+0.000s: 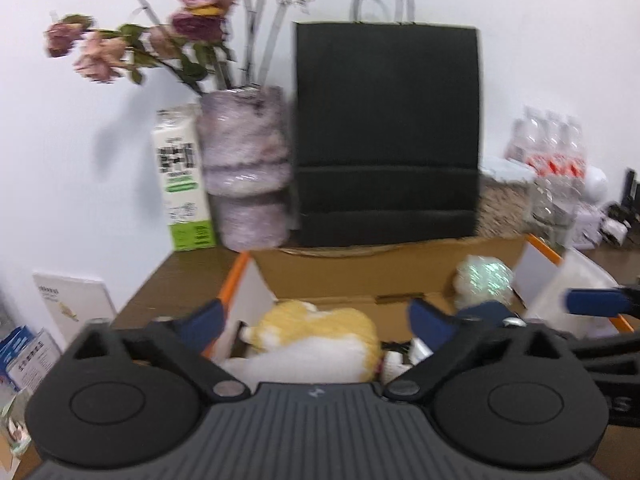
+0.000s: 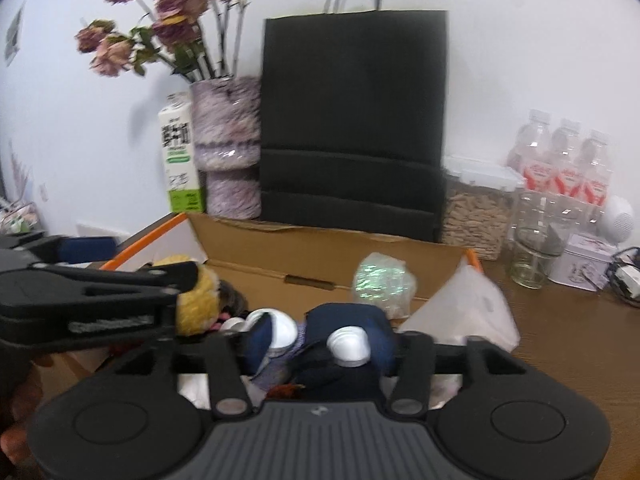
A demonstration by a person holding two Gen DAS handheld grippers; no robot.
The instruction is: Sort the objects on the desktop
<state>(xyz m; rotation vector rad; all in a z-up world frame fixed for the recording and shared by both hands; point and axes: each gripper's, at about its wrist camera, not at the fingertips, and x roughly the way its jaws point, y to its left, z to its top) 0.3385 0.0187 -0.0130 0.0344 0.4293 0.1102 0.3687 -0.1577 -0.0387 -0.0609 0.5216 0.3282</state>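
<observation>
Both views are evenly and fairly brightly lit against a white wall (image 1: pixel 540 40). Dried flowers (image 1: pixel 132 36) cast a soft grey shadow on it, lower left. Motion blur smears the paper bag (image 1: pixel 386 132), vase (image 2: pixel 226 136) and bottles (image 1: pixel 548 148). Fisheye bending curves straight edges, and the corners go dark.

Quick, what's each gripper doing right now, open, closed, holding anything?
Left gripper: open, holding nothing, above the yellow-and-white plush toy in the cardboard box.
Right gripper: open, nothing gripped.
</observation>
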